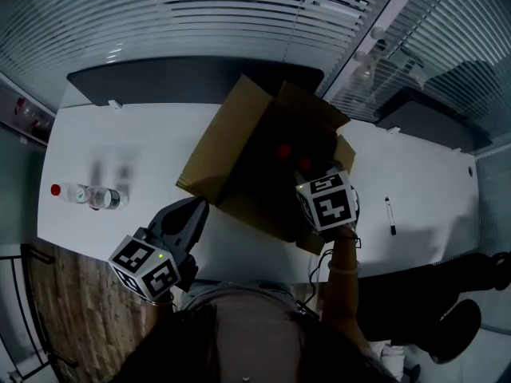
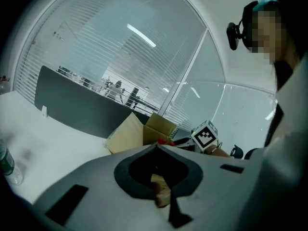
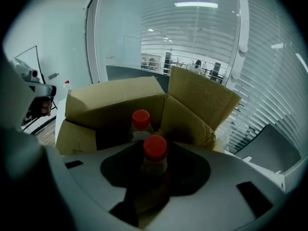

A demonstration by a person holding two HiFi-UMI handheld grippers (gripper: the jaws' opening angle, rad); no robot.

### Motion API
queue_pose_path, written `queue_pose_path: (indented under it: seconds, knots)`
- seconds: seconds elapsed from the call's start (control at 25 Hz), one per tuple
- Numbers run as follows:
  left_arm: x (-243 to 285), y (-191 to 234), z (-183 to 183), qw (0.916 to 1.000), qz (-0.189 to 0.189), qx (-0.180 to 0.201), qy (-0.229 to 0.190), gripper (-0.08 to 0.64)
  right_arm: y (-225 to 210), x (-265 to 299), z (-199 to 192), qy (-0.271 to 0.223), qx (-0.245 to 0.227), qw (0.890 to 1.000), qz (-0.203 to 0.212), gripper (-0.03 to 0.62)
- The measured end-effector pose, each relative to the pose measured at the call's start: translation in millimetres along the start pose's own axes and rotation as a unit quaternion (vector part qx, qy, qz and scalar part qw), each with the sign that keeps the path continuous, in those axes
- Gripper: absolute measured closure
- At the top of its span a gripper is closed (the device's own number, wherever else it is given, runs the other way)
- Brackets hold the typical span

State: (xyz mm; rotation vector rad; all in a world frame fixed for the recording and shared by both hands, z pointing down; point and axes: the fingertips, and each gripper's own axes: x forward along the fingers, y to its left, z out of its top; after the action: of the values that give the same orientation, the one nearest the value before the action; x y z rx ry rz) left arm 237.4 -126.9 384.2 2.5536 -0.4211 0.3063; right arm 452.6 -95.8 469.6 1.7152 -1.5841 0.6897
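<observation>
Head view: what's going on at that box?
A person works two handheld grippers at a white table. The right tongs are at the open cardboard box, closed on a red-capped bottle. A second bottle stands behind it in the box. The left tongs are shut and empty, near the table's front edge. A spare bottle lies at the table's left.

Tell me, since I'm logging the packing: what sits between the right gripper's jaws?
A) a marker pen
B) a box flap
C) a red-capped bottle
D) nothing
C: in the right gripper view, the jaws of the right gripper are closed on a red-capped bottle, held at the open cardboard box.
</observation>
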Motion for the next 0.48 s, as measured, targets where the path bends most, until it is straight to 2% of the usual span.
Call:
queue_pose_path:
  seconds: [0.32, 0.48]
  knots:
    - [-13.6, -6.1, -1.6, 0.9996, 0.024, 0.008, -0.009, 0.551, 10.6, -23.0, 12.4, -0.050, 0.016, 0.998, 0.028, 0.422]
    - [-23.3, -14.2, 0.0, 0.9989, 0.045, 0.012, -0.011, 0.551, 11.7, -38.6, 17.2, -0.068, 0.004, 0.997, 0.026, 0.422]
